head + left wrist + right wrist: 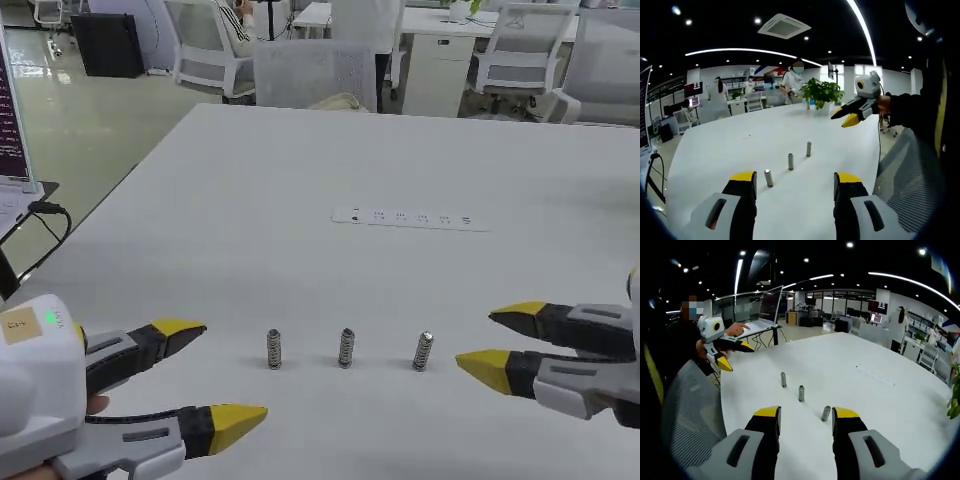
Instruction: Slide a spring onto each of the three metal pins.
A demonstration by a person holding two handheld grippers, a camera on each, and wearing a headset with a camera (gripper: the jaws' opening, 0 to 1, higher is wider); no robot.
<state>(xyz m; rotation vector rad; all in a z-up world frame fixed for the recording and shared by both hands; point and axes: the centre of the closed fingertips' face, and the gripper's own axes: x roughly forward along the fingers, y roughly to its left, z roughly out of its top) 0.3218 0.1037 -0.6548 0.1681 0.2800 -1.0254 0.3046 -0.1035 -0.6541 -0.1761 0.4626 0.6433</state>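
White desk (pixel 300 170), open office. Nearest, left gripper (pixel 235 368) and right gripper (pixel 473 338) hover, jaws wide apart, holding nothing. Between them three springs (pixel 346 347) stand in a row, each sleeved on its pin (pixel 427 337). Beyond lies a power strip (pixel 410 218).

Print on the purple signboard (pixel 8 120) is too small to read.
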